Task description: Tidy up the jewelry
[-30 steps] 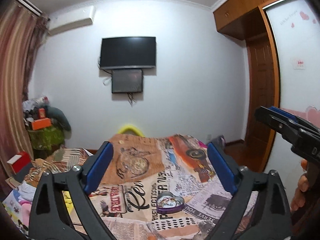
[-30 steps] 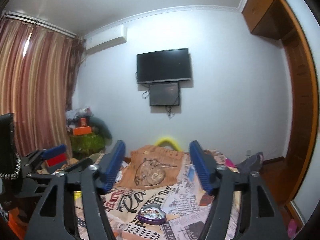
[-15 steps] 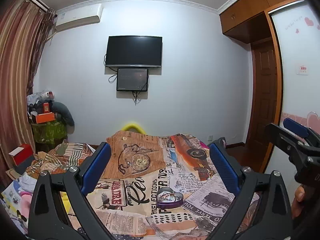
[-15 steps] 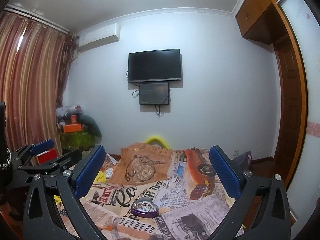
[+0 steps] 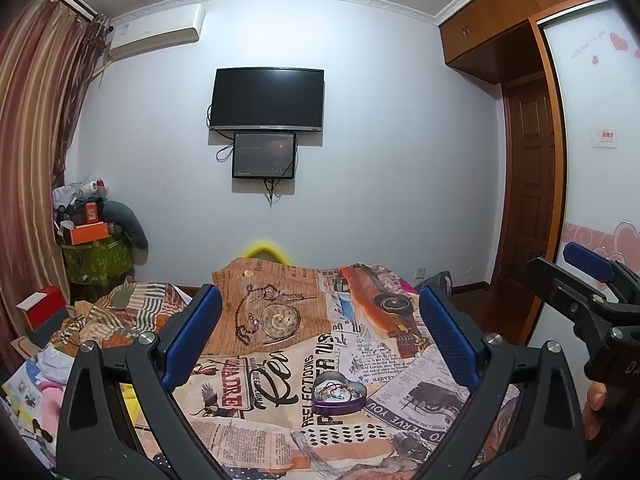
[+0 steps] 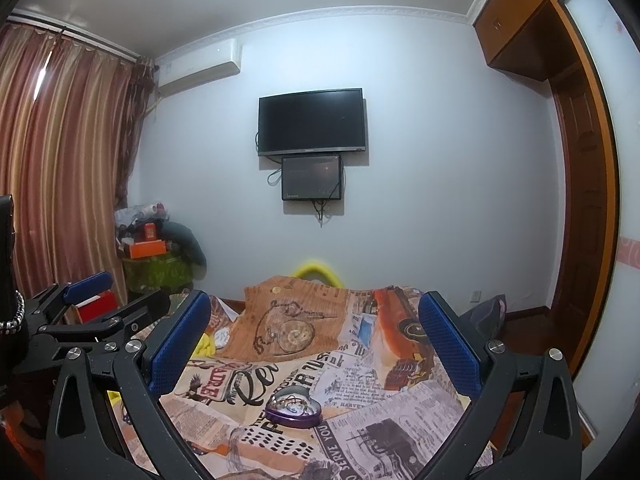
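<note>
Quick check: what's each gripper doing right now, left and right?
Left gripper: open, holding nothing.
Right gripper: jaws just opened wide, nothing between them.

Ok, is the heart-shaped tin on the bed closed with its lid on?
No, the heart-shaped tin sits open on the printed bedspread, with a tangle of jewelry visible inside it.

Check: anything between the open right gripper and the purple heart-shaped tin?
Nothing. In the right wrist view, only bare newspaper-print bedspread lies between the right gripper and the purple heart-shaped tin.
</note>
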Action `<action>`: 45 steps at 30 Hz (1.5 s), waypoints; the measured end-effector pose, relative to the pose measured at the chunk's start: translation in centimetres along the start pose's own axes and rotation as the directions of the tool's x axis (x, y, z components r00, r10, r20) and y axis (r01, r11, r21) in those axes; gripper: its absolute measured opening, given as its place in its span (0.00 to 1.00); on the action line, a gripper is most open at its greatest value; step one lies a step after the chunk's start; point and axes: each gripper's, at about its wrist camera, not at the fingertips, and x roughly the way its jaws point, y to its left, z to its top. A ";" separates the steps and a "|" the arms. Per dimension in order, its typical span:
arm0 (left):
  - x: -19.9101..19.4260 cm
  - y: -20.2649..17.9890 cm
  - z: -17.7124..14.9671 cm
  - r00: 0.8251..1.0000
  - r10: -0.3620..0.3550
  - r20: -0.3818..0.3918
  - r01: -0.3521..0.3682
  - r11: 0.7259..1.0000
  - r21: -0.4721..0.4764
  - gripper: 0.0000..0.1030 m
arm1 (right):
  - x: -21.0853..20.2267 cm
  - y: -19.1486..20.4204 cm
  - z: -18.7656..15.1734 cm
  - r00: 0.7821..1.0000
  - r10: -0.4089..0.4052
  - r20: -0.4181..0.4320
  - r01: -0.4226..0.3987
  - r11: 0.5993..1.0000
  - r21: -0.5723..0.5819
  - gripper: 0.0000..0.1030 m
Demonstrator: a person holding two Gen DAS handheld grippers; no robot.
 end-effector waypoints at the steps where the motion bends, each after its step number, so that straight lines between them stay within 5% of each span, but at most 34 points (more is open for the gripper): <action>1: 0.0 0.0 0.0 1.000 0.000 -0.001 0.000 1.000 0.000 0.96 | 0.0 0.0 0.0 1.000 0.000 -0.002 0.000 1.000 0.000 1.00; 45: 1.4 -0.1 -0.7 0.997 -0.032 -0.067 0.031 0.999 -0.013 0.97 | 0.1 -0.5 0.2 0.999 -0.022 -0.041 0.023 0.999 0.024 1.00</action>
